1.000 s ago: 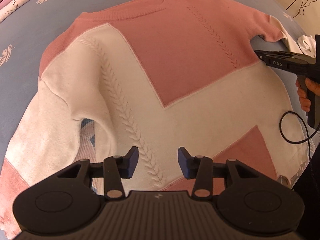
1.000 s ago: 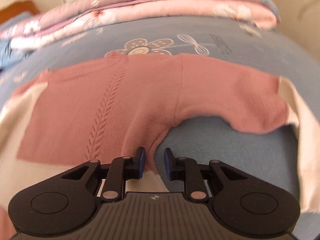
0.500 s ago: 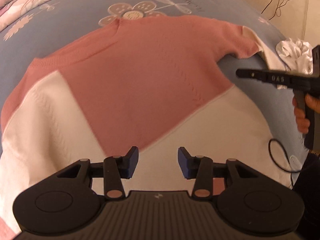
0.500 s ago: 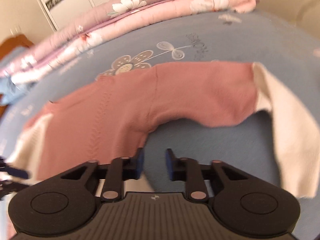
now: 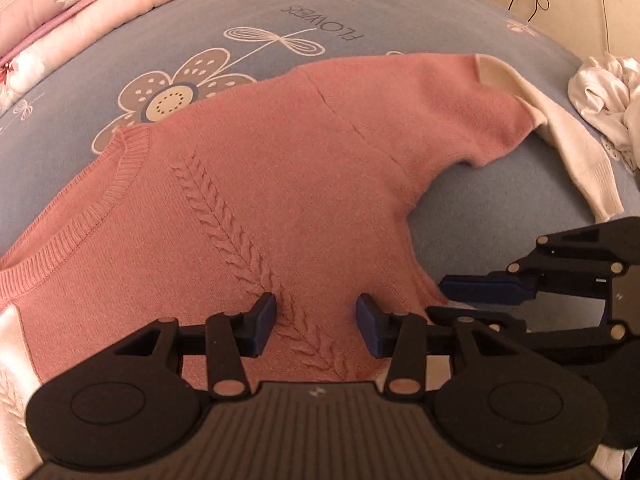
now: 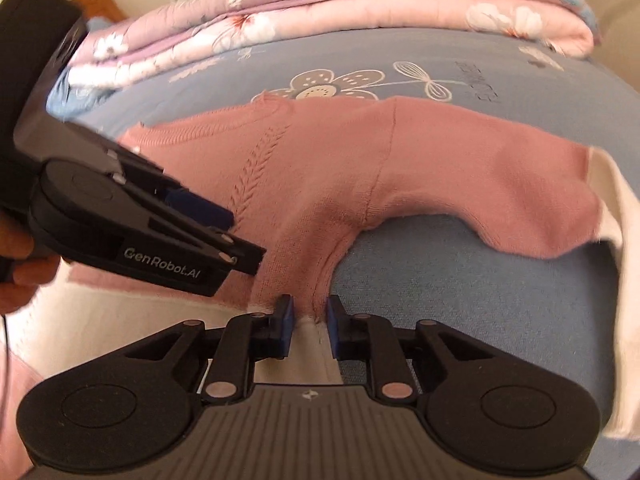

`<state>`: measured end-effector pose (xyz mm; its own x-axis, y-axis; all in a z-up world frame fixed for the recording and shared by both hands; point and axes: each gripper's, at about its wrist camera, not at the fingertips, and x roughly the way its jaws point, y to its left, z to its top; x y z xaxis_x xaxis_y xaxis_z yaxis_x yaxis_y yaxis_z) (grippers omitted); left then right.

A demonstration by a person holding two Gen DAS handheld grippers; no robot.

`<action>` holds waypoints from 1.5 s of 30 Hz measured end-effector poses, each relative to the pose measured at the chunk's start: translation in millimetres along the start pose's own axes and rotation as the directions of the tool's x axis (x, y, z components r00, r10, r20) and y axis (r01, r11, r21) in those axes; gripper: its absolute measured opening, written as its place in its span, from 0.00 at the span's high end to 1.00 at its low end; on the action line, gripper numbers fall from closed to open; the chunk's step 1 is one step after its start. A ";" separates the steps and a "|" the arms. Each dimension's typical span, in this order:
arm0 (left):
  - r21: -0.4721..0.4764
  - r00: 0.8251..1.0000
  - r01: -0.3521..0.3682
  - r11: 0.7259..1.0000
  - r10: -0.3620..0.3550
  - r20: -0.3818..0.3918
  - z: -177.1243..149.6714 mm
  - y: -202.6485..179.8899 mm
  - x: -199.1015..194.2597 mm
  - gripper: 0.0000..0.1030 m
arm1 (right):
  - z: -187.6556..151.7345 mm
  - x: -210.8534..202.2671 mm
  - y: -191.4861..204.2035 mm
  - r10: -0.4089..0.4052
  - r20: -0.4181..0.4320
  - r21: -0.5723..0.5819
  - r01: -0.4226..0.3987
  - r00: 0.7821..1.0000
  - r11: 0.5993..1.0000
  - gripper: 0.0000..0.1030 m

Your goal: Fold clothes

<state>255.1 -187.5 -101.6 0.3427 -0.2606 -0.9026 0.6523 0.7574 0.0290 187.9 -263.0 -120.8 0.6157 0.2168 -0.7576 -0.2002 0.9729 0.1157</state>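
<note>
We've got a pink & cream sweater (image 5: 280, 184) lying flat on the bed (image 5: 480, 216), on a blue sheet w/ a big flower print (image 5: 172, 100) just past the collar. One sleeve (image 5: 472, 120) stretches out to the right, pink then cream toward the cuff.

Left gripper (image 5: 316, 322) hangs over the pink chest panel, right by the cable-knit braid; its jaws are apart & opening, w/ nothing pinched between them, only knit beneath.

Right gripper (image 6: 308, 326) sits at the armpit, where the sleeve meets the body. Its jaws are a narrow gap apart & opening; the side edge of the sweater lies in that gap, but we see no pads pressing on it.

A folded pink floral quilt (image 6: 320, 20) lies at the far edge of the bed. A crumpled white cloth (image 5: 600, 92) sits near the sleeve cuff. Fingers (image 6: 20, 276) show at the left gripper's handle in the right wrist view.
</note>
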 end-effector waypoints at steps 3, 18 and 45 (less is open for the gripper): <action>0.005 1.000 0.007 1.000 -0.007 0.009 -0.9 0.5 -0.6 0.53 | 2.0 -2.7 5.0 -0.076 -0.011 -0.029 0.075 0.997 0.997 0.87; -0.033 0.999 0.028 0.999 -0.027 0.047 18.8 2.3 3.4 0.42 | -19.7 -63.6 -38.3 -0.110 0.047 0.275 0.093 0.993 0.957 0.75; -0.261 0.985 -0.038 0.965 -0.008 -0.171 -160.1 11.5 -91.6 0.35 | -116.1 -127.4 13.1 0.092 -0.033 0.434 -0.069 0.995 0.898 0.59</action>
<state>123.0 -59.0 -87.4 0.2164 -0.1602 -0.9631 0.4396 0.8968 -0.0504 18.4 -287.2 -97.4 0.5695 0.3024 -0.7643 0.1083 0.8942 0.4344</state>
